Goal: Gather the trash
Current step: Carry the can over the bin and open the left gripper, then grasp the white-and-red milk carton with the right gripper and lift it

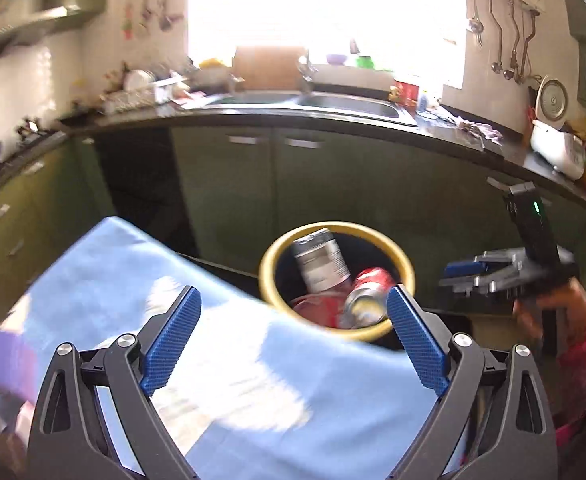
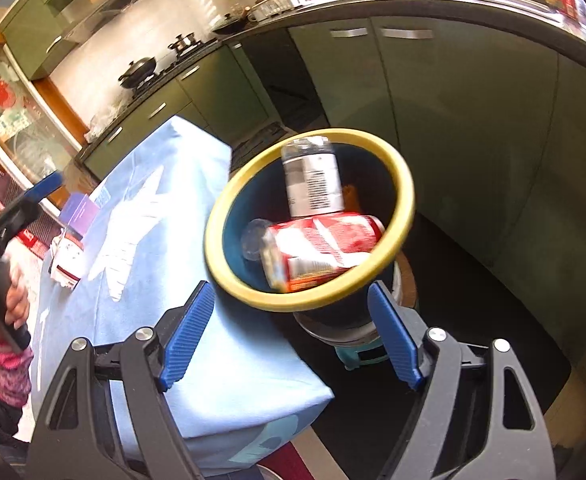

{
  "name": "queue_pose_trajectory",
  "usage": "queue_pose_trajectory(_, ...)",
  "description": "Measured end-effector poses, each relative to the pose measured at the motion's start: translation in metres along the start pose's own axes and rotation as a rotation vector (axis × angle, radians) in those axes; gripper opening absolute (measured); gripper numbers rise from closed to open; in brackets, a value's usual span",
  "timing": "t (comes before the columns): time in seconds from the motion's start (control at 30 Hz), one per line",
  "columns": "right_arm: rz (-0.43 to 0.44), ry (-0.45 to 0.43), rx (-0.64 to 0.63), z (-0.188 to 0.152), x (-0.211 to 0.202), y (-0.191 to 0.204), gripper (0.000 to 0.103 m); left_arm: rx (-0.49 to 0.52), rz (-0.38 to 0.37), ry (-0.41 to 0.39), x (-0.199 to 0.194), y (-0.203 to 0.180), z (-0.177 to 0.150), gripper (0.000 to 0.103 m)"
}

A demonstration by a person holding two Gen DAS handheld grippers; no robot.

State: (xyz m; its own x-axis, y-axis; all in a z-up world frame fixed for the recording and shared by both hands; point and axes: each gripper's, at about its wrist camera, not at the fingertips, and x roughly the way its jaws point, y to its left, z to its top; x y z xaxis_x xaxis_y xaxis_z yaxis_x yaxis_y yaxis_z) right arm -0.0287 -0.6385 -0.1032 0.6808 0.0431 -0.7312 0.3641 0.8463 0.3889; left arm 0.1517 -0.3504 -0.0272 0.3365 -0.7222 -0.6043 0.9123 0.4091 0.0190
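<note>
**Ana:** Beside the blue-clothed surface [image 2: 197, 344], the yellow-rimmed bin [image 2: 407, 200] is sitting on a small stool, right at the surface's edge. What is lying inside it?

**Ben:** Two cans are showing in the bin. A silver can [image 2: 313, 182] is standing tilted against the far wall, and a red can [image 2: 325, 246] is lying on its side in front of it, touching it. From the left wrist view the silver can [image 1: 322, 261] and the red can [image 1: 369, 292] are sitting in the same bin [image 1: 277, 256].

**Ana:** How are the claws standing?

**Ben:** The left claw [image 1: 293, 334] is spreading wide over the cloth [image 1: 133, 264], nothing between its blue pads [image 1: 171, 344]. The right claw [image 2: 291, 336] is standing open too, its pads [image 2: 393, 340] lying either side of the bin's near rim without touching it, and gripping nothing.

**Ana:** Anything else lying on the surface?

**Ben:** A purple box [image 2: 79, 210] and a white-and-red carton [image 2: 65, 262] are lying near the far left corner. A hand [image 2: 17, 300] in a pink sleeve is holding the left claw's grip there.
</note>
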Motion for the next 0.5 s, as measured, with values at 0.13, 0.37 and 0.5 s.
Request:
queue_pose_trajectory(0.13,0.007,0.022,-0.055,0.006,0.009,0.027,0.075,-0.004,0.06,-0.001,-0.041,0.021,-0.045,0.094)
queue_pose_trajectory(0.37,0.052,0.065,-0.2,0.02,0.034,0.105,0.075,-0.102,0.113,0.027,-0.089,0.061,-0.124,0.094)
queue_pose_trajectory(0.5,0.1,0.082,-0.292,0.026,0.055,0.158,0.075,-0.174,0.163,0.021,-0.112,0.093,-0.157,0.094)
